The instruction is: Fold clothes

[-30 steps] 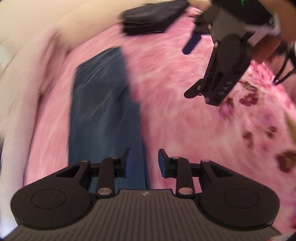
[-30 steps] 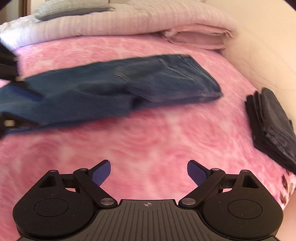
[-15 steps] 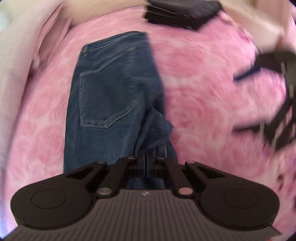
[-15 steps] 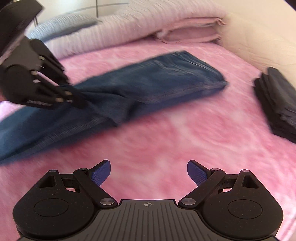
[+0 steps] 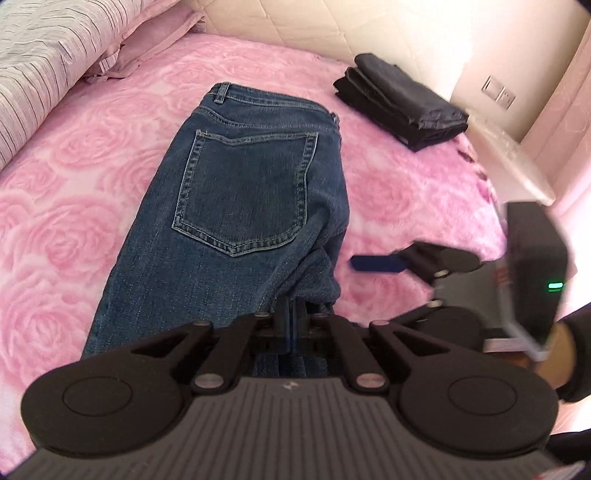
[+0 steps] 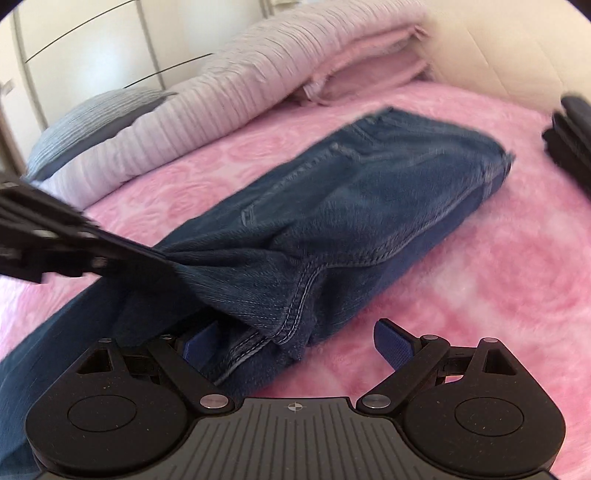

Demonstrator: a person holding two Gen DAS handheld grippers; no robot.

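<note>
Blue jeans (image 5: 240,199) lie lengthwise on the pink bed, back pocket up, waistband at the far end. My left gripper (image 5: 290,325) is shut on a raised fold at the jeans' crotch seam. It shows from the side in the right wrist view (image 6: 159,264), pinching the denim. The jeans (image 6: 369,199) fill the middle of that view. My right gripper (image 6: 295,341) is open, its jaws on either side of the hanging seam fold, which drapes over the left finger. In the left wrist view the right gripper (image 5: 399,280) sits just right of the fold.
A folded stack of dark clothes (image 5: 402,99) lies on the bed's far right, also at the edge of the right wrist view (image 6: 572,140). Striped pillows (image 6: 236,96) and a folded pink blanket (image 6: 369,77) line the far side. A padded headboard (image 5: 332,33) stands behind.
My left gripper closed on the jeans' crotch seam and lifted it. My right gripper moved in from the right until its open jaws straddle the same fold.
</note>
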